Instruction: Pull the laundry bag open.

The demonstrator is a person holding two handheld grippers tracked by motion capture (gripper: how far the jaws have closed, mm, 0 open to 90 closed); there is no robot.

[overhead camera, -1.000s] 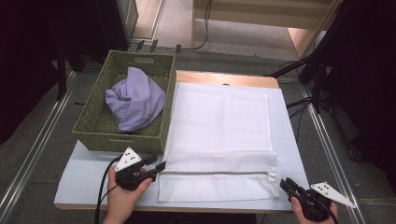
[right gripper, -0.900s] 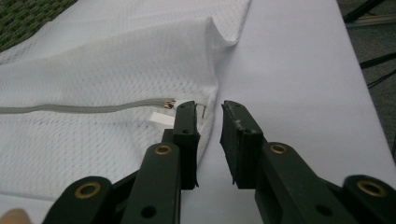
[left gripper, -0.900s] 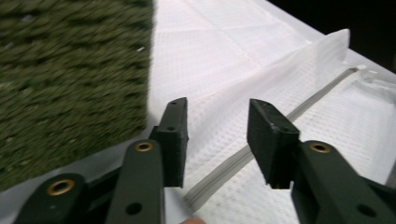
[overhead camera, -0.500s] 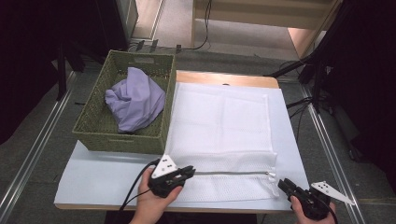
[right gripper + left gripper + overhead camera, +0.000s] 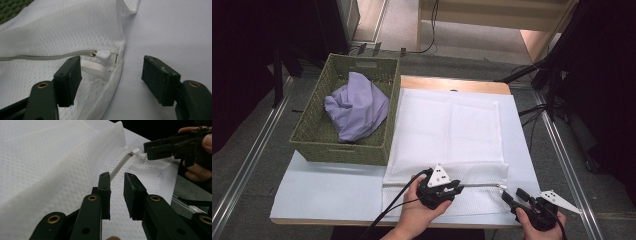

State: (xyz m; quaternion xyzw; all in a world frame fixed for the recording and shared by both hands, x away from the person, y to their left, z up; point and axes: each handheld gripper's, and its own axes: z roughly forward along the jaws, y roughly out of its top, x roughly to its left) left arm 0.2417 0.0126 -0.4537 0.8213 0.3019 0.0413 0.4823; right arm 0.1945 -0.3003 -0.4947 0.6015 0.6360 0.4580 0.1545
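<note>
One mesh bag (image 5: 447,150): laid flat, zipper (image 5: 45,57) closed.
One basket (image 5: 343,145): one purple cloth (image 5: 357,107) contained.
Left gripper (image 5: 117,192): jaws narrowly parted, nothing held.
Right gripper (image 5: 111,80): jaws spread wide, nothing held.

The desk (image 5: 327,192) carries a green basket (image 5: 344,150) at left and a white mesh bag (image 5: 447,135) beside it.

White mesh laundry bag (image 5: 447,135) flat on table, zipper (image 5: 45,57) closed, white pull (image 5: 103,54) at right end

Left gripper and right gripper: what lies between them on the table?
In the high view, between the left gripper and the right gripper lies the white mesh bag, with its closed zipper running across that stretch.
</note>
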